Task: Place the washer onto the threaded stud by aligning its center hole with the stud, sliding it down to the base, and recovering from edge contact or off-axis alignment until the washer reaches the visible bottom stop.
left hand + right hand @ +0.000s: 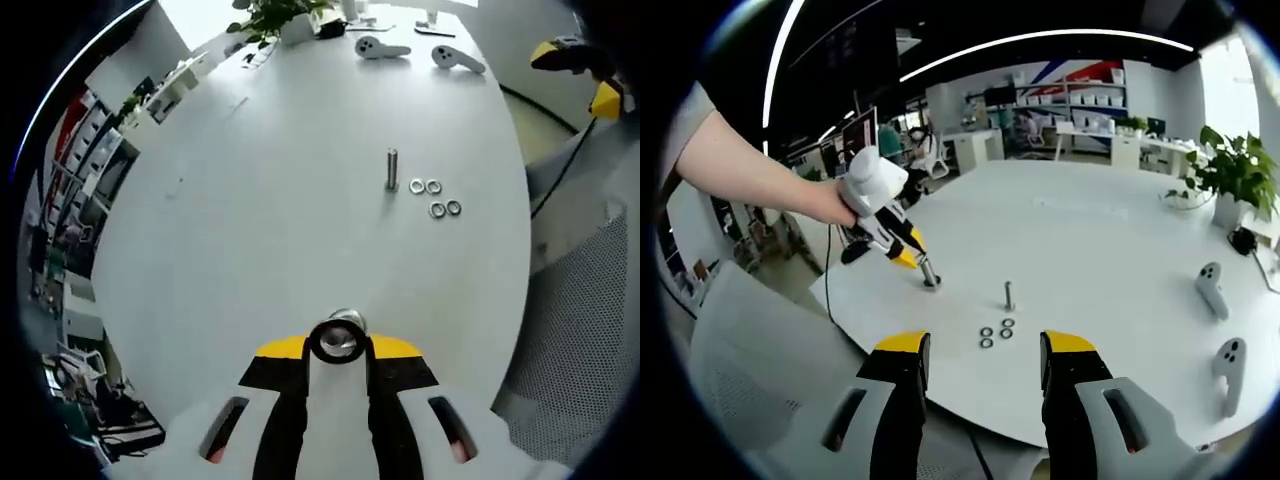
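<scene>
Four washers (435, 198) beyond left claw (338, 340)

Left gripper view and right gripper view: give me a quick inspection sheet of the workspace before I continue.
Surface: white table, bare around the work area.
Job's things: threaded stud upright; four washers lying flat beside it, none on it.
Clutter: two white controllers; potted plant at the table's edge.
Grippers: left gripper shut on a metal cylinder; right gripper open, holding nothing.
Cables: black cable off the table edge.
Surroundings: shelving, mesh chair, a person's arm.
</scene>
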Demonstrator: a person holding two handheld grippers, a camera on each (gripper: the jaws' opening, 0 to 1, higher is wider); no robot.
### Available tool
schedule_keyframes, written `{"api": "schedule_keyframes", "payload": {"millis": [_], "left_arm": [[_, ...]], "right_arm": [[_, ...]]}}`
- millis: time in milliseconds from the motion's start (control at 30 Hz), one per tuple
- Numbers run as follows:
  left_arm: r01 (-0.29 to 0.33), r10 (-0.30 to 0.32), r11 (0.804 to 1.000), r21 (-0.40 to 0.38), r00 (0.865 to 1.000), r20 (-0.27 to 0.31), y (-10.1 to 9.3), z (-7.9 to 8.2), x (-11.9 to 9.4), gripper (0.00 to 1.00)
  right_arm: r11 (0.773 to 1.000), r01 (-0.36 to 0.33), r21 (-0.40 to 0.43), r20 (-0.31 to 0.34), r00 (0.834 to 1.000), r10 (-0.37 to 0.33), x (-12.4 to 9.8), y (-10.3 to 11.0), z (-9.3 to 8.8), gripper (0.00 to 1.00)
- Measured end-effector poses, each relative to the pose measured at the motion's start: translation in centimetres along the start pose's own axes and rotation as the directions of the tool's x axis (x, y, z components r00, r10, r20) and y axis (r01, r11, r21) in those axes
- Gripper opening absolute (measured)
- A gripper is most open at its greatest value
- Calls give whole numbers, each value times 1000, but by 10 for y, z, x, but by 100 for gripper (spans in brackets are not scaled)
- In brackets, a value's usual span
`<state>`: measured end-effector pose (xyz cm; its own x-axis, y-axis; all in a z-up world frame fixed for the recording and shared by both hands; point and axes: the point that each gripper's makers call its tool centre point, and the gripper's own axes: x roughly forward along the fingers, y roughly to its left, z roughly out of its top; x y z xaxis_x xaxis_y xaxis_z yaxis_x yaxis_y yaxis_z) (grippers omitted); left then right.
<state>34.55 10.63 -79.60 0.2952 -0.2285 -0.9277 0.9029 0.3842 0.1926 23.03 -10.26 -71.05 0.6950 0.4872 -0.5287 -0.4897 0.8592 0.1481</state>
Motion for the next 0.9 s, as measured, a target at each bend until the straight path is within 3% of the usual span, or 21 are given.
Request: {"api": "schedule_keyframes", "payload": {"millis": [900], "left_arm": [[69, -62, 994, 86, 995, -77, -2, -4, 27, 19]], "right_arm": [[1000, 16, 9, -18, 1000, -16, 0, -4, -4, 46]]}}
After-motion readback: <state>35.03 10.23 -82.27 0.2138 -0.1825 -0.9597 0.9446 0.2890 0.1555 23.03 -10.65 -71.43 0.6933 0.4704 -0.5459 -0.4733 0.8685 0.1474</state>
